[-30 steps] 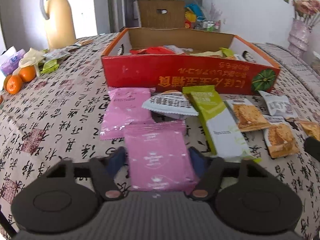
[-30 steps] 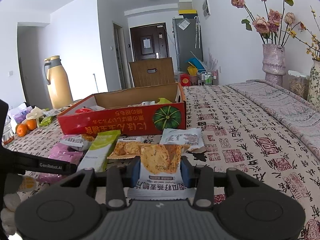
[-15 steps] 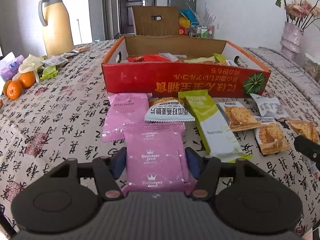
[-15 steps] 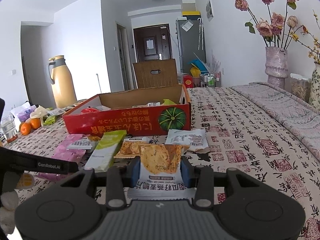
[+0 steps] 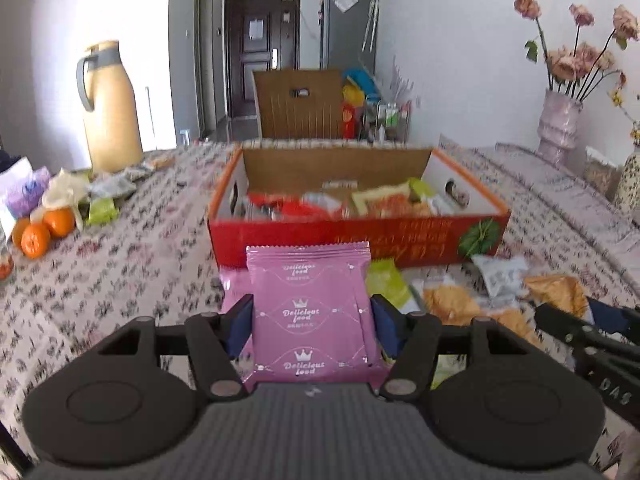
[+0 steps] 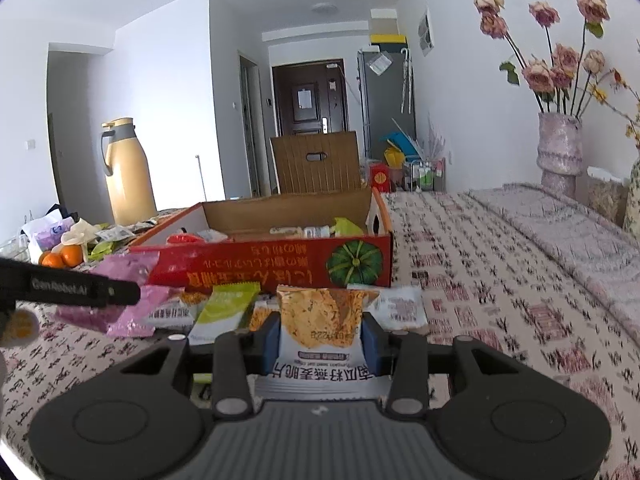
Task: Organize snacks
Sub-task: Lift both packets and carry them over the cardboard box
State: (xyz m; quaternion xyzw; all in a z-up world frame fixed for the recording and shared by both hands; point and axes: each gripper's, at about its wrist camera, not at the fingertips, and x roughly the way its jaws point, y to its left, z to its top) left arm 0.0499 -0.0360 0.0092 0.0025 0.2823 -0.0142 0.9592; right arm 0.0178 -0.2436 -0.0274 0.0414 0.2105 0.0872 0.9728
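The pink snack packet (image 5: 310,316) is clamped flat between the two pads of the left hand-held gripper (image 5: 312,320), clear of the bench (image 5: 112,280), with its long axis running straight away from the holder toward 12 o'clock. Directly beyond its far sealed edge, also at 12 o'clock, stands the open red cardboard box (image 5: 352,240), its near wall facing the packet and its interior already holding assorted wrappers. The coming move therefore appears to be a forward carry over that near wall, and the packet must clear the rim. The right hand-held gripper (image 6: 320,340) is clenched on an orange cracker packet (image 6: 320,320), also pointing toward 12 o'clock; from there the box sits at about 11 o'clock. The left unit looks nearer the box opening. Loose packets (image 5: 452,300) lie on the bench between the two grippers and the box.
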